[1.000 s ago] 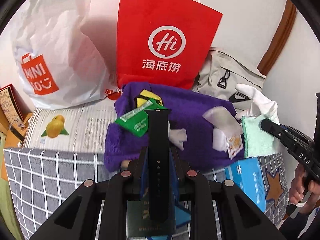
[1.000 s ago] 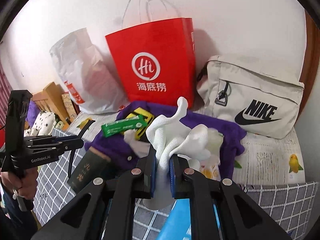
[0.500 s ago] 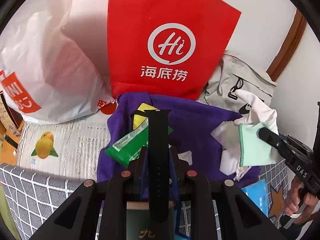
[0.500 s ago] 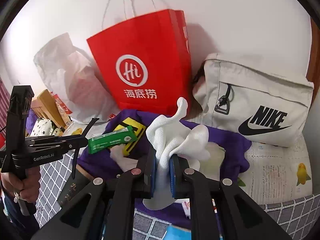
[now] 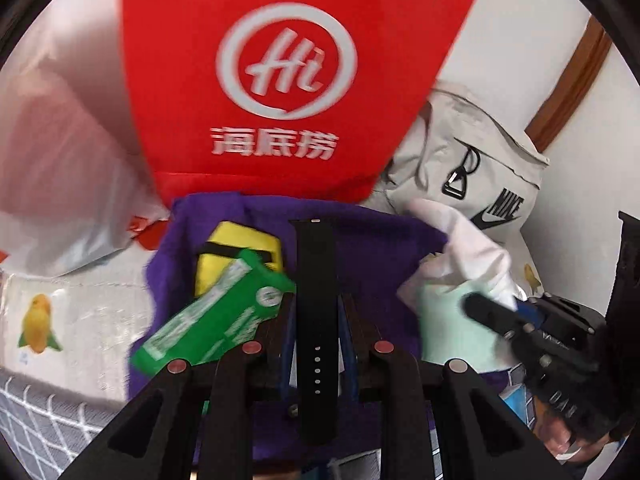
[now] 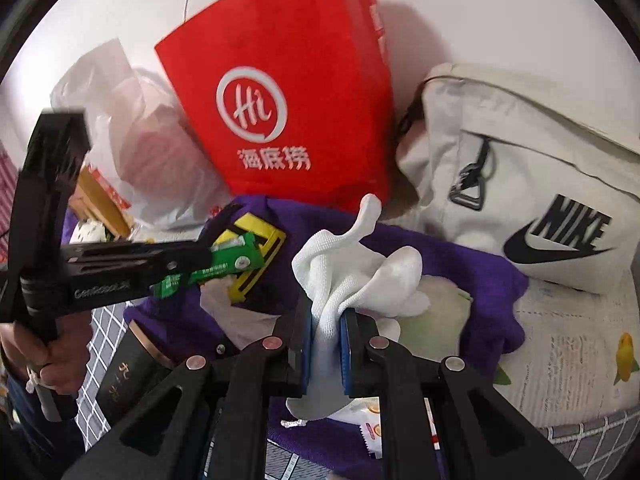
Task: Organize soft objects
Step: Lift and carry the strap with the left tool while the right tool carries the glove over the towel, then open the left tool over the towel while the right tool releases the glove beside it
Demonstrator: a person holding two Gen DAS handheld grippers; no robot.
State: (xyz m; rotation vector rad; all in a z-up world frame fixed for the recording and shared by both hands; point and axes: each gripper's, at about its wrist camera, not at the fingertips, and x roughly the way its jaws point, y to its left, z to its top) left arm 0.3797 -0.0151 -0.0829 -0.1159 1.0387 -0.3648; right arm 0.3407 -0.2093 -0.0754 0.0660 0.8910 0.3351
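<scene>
The left gripper [image 5: 318,320] is clenching its jaws on a black watch strap [image 5: 316,304], which is sticking straight out over a purple cloth [image 5: 380,252]. The right gripper [image 6: 325,344] is clamping a white glove [image 6: 352,268], its fabric bunching above the jaws over the same cloth. A green packet [image 5: 216,320] is lying across a yellow pouch [image 5: 236,252] on the cloth. Behind are standing a red paper bag [image 6: 288,92] and a beige bag [image 6: 532,184].
</scene>
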